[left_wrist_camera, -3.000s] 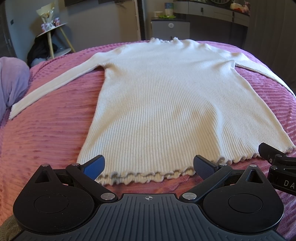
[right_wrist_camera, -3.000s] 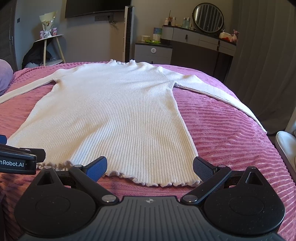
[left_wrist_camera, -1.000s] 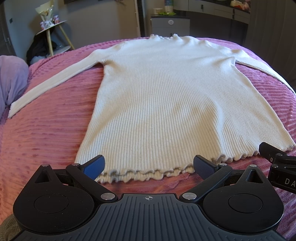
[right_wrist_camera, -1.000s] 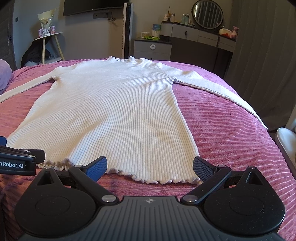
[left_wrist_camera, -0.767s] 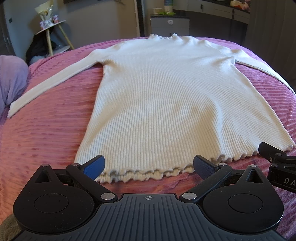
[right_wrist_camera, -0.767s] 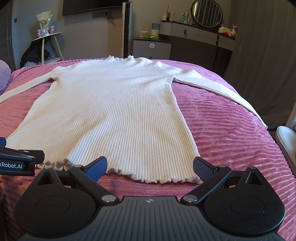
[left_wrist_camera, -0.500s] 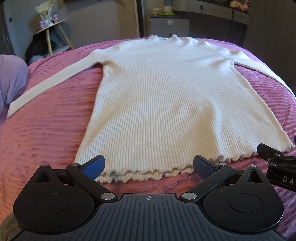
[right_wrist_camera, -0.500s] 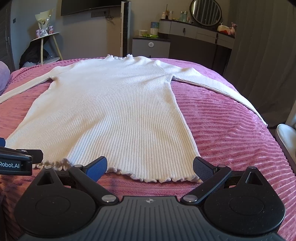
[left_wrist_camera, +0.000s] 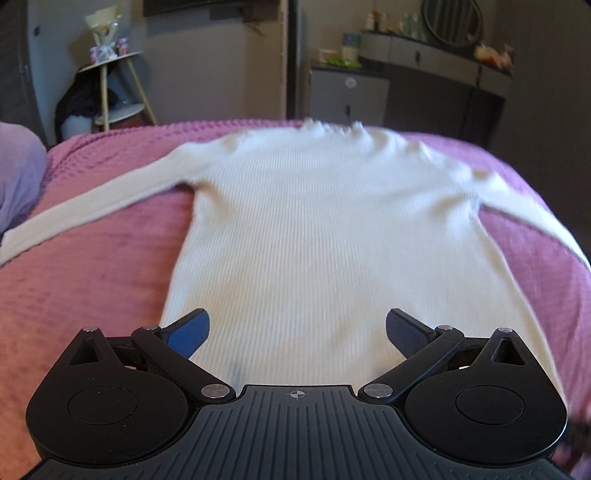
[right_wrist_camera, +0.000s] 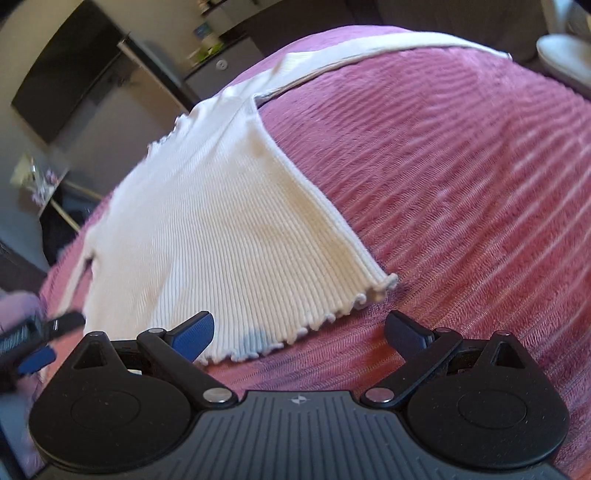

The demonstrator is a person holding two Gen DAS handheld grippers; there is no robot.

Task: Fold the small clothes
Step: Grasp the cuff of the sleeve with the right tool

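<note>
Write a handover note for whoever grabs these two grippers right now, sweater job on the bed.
Left gripper: open, empty, over the sweater's lower body.
Right gripper: open, empty, tilted, at the ruffled hem near its right corner.
Sweater: flat on the pink bedspread, both sleeves spread out.
Done: laid out only; no fold visible.
Left: grasp, fold sleeves in, fold body.

I see a pink ribbed bedspread [left_wrist_camera: 92,266] across the bed. Beyond it: side table [left_wrist_camera: 114,88] with a bouquet [left_wrist_camera: 105,31], dark dresser [left_wrist_camera: 436,74], oval mirror [left_wrist_camera: 452,20], small cabinet [left_wrist_camera: 349,92]. Lilac pillow [left_wrist_camera: 16,177] at left edge.
</note>
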